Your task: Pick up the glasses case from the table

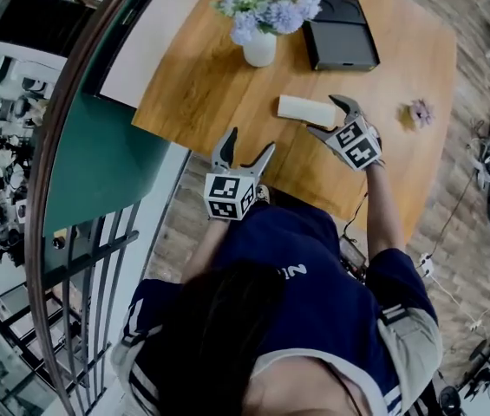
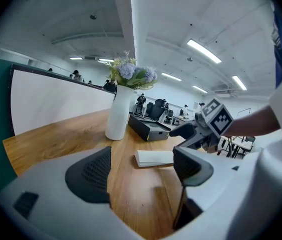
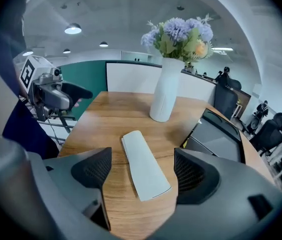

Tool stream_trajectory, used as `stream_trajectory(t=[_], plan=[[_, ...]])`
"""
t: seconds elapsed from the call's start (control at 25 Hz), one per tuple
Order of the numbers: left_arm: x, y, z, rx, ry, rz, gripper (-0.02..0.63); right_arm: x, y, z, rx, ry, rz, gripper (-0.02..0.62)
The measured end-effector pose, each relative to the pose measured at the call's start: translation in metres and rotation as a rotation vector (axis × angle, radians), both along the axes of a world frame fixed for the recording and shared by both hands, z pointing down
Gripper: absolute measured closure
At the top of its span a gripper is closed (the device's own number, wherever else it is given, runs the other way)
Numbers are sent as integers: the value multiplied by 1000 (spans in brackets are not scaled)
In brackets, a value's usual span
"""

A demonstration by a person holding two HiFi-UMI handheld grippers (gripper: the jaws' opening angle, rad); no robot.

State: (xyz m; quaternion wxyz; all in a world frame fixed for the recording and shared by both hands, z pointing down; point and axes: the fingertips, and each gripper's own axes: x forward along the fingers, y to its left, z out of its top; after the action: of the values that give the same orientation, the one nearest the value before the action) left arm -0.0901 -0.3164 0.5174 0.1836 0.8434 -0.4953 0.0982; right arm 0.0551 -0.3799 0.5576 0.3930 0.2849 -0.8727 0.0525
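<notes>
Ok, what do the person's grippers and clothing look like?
The left gripper and right gripper match: pale grey bodies, dark ribbed pads inside the jaws, each carrying a white cube printed with black square markers. The person wears a navy top with white-striped sleeves.

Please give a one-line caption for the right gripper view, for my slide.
Right gripper, jaws open, aimed at the white case lying on the table.

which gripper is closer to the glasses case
The right gripper: its open jaws frame the end of the white glasses case, while the left gripper hangs open back at the table's near edge.
</notes>
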Motion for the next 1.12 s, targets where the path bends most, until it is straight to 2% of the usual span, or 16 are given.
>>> stream_trajectory(t=[0.36, 0.56, 0.72, 0.8, 0.92, 1.12], plan=[[-5, 1, 3, -22, -34, -63, 216, -6, -9, 59, -149, 164, -204, 189], [-15, 8, 6, -42, -55, -101, 216, -15, -11, 81, -215, 209, -283, 181], [-19, 14, 8, -56, -65, -132, 216, -12, -15, 98, -275, 239, -300, 170], [-20, 16, 8, -58, -69, -146, 216, -11, -16, 101, -317, 217, -297, 164], [-21, 15, 8, -62, -72, -161, 216, -14, -16, 97, -326, 180, -300, 172], [-14, 15, 12, -67, -68, -147, 216, -16, -14, 96, -322, 195, -271, 258]])
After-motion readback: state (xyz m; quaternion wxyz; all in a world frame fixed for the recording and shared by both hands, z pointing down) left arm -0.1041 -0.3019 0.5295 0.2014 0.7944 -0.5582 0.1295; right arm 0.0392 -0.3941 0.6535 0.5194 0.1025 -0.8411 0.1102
